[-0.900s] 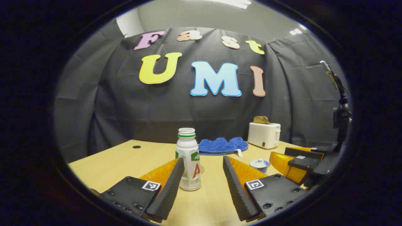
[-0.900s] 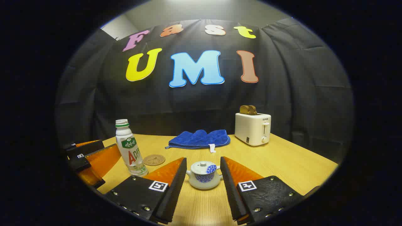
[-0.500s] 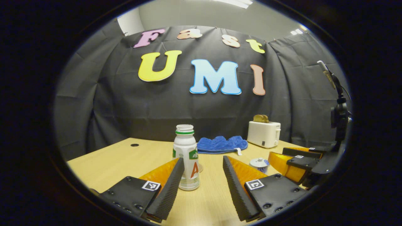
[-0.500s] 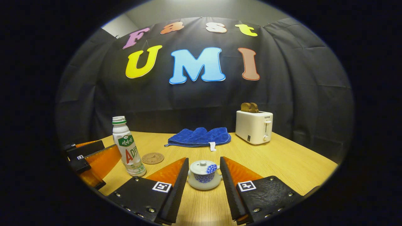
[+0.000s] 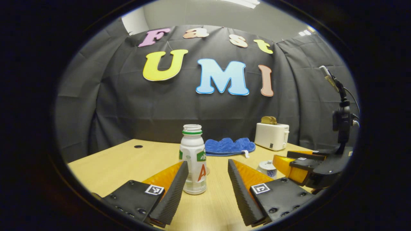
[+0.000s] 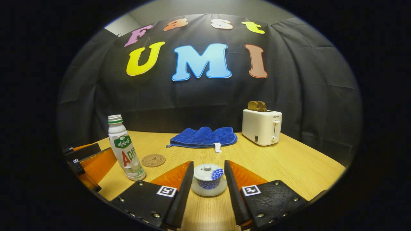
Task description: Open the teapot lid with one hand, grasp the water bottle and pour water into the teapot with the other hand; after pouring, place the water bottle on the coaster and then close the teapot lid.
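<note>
A white uncapped water bottle with a green neck ring stands upright on the wooden table, just ahead of my open left gripper and nearer its left finger. The small white teapot with a blue pattern sits lidded between the fingertips of my open right gripper, untouched. In the right gripper view the bottle is at the left with the left gripper beside it and a round cork coaster just right of it. The left gripper view shows the teapot and the right gripper at right.
A folded blue cloth lies at the back centre of the table. A white toaster holding bread stands at the back right. A dark camera stand rises at the far right in the left gripper view. A small hole marks the tabletop's left.
Both grippers have eased forward: the teapot now lies deeper between the right fingers, and the bottle looms slightly larger before the left gripper. Neither gripper has shut and nothing on the table has moved.
</note>
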The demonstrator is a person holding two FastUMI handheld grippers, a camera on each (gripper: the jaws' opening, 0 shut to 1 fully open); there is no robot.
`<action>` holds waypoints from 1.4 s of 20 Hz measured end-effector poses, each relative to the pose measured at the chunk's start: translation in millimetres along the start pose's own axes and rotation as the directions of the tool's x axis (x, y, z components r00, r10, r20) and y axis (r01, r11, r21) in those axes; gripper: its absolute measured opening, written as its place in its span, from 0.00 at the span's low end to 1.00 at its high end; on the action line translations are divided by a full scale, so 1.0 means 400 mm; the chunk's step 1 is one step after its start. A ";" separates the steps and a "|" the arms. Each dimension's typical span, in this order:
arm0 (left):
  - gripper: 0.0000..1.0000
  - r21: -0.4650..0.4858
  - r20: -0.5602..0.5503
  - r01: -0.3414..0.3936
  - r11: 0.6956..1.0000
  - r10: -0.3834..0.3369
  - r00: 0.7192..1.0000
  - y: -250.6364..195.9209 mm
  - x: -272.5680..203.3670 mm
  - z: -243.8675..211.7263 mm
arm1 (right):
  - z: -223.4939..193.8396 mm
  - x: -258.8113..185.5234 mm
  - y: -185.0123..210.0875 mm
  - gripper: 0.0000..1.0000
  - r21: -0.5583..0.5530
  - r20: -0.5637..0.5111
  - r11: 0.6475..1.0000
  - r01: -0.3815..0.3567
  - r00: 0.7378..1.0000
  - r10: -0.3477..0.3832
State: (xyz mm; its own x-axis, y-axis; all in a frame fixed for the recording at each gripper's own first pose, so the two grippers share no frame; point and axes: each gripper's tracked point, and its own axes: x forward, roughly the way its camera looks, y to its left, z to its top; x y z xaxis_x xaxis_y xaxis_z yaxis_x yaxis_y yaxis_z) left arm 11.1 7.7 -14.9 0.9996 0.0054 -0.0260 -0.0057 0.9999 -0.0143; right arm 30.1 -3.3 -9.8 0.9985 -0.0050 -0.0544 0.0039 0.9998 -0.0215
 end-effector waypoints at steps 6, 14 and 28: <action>0.80 -0.001 -0.005 0.001 1.000 -0.001 1.000 0.003 0.004 -0.008 | -0.005 0.071 0.007 0.53 -0.035 -0.030 0.999 -0.019 0.999 0.018; 0.85 -0.010 -0.016 -0.005 1.000 0.005 1.000 0.020 0.014 -0.013 | -0.047 0.129 0.018 0.53 -0.035 -0.069 0.998 -0.044 0.997 0.042; 0.83 -0.024 -0.033 -0.016 1.000 0.015 0.999 0.039 0.032 -0.034 | -0.034 0.138 0.006 0.01 -0.119 -0.058 0.992 -0.041 0.998 0.034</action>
State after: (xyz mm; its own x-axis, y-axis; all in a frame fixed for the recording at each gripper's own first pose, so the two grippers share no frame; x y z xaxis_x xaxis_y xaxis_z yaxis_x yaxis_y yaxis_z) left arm 23.5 23.3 -29.1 0.9981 0.0199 -0.0589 -0.0221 0.9990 -0.0383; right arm 84.4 -1.5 -26.3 0.9932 0.0280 -0.1132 -0.0436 0.9895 -0.1378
